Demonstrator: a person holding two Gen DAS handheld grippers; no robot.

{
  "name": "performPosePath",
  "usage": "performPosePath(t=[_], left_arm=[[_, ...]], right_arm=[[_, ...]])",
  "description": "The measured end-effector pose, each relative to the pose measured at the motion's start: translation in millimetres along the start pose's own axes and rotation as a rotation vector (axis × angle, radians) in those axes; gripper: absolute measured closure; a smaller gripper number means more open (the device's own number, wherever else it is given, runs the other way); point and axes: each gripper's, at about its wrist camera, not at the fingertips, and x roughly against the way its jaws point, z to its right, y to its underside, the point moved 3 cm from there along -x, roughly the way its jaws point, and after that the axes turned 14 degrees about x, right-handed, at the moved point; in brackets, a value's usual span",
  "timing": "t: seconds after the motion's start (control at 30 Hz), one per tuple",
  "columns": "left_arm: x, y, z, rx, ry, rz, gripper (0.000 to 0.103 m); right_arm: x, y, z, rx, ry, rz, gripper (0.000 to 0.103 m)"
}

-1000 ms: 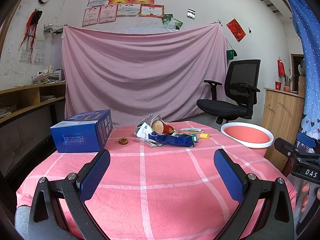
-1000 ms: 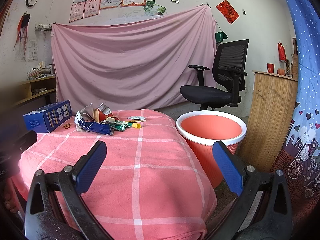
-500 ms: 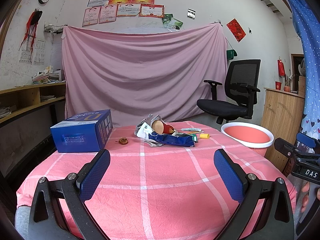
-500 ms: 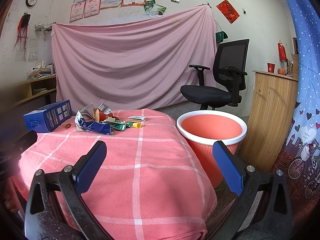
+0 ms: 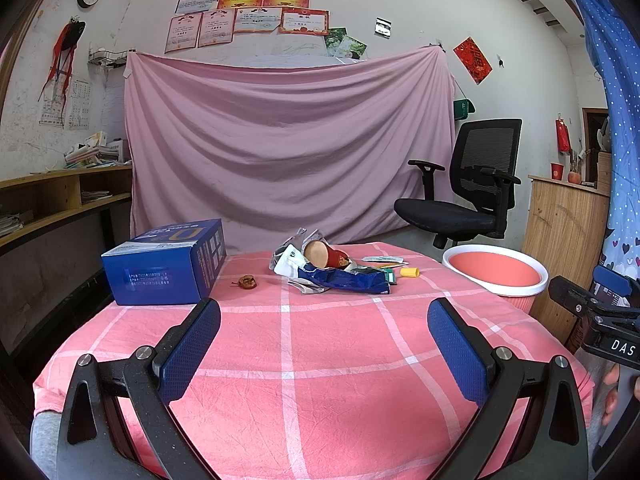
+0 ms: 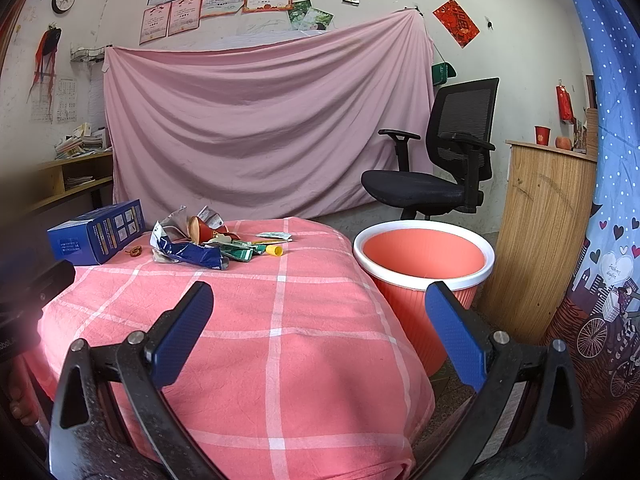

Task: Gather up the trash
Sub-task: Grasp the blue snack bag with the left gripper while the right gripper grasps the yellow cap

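Left wrist view: the left tongs are spread wide and hold nothing, poised above the near part of the table, which is covered by a pink checked cloth. Well beyond them, a heap of trash is seen at the far side: a blue crumpled wrapper, a red paper cup on its side, and a small yellow cap just to the right. A blue box stands left of the heap. In the right wrist view, the right tongs are likewise spread and empty, over the table's right edge. An orange bin with a white rim stands just beside the table, before an office chair.
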Motion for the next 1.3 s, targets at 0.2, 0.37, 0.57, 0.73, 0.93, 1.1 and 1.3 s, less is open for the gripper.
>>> performPosePath(t=[0.2,0.37,0.57,0.73,0.93,1.1,1.3], left_arm=[[0.0,0.1,-0.1,0.0,0.0,0.0,0.001],[2.9,-1.5,-0.7,0.005,-0.006,0.006,0.001],[-2.8,-14.6,-6.8,0.038,-0.026,0.022,0.001],[-20.3,-31.8,-12.6,0.062,-0.045,0.033,0.002],[-51.4,-54.8,-20.3,0.091,-0.079,0.046,0.002],[-86.6,-67.7,-24.8,0.081,-0.094,0.022,0.002],[-133.1,-67.1,-32.5,0.091,-0.1,-0.093,0.002]], right_arm=[[-0.2,0.0,2.4,-0.001,-0.001,0.0,0.0],[-1.5,1.5,-4.5,-0.005,-0.007,0.004,0.0],[1.4,-10.5,-8.2,-0.029,-0.039,0.037,0.0],[-7.8,-32.4,2.2,-0.018,-0.07,0.091,0.0],[-34.0,-66.1,2.6,0.044,-0.118,0.17,0.0],[-69.4,-82.7,-1.3,0.068,-0.128,0.177,0.0],[-125.3,-91.8,-11.9,0.113,-0.145,0.081,0.0]])
